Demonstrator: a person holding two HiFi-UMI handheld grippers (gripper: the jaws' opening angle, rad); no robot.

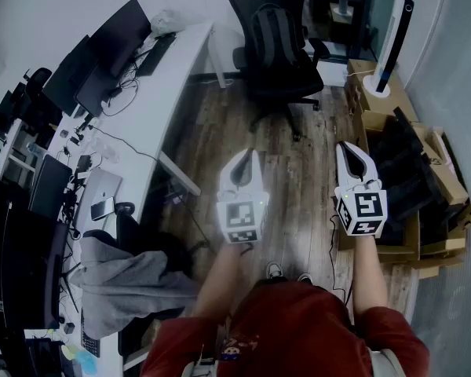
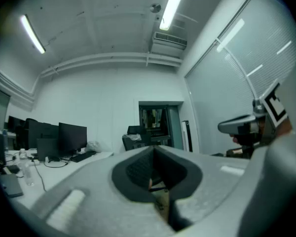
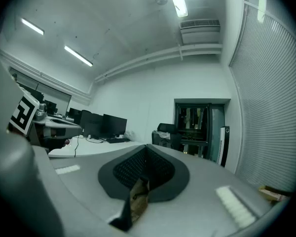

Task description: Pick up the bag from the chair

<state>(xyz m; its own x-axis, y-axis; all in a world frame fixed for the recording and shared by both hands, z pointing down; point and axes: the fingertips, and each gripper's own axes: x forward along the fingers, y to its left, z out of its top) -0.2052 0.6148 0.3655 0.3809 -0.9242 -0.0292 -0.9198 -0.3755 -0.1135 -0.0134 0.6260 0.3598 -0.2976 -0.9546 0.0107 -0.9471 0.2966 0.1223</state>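
A dark backpack sits upright on the seat of a black office chair at the top middle of the head view, some way ahead of both grippers. My left gripper is held level over the wooden floor, jaws shut and empty. My right gripper is beside it at the same height, also shut with nothing in it. In the left gripper view the chair with the bag shows small beyond the shut jaws. In the right gripper view the chair stands far off by the doorway.
A long white desk with monitors and cables runs along the left. Cardboard boxes line the right wall, with a tall white tower fan behind them. A grey garment hangs over a chair at lower left.
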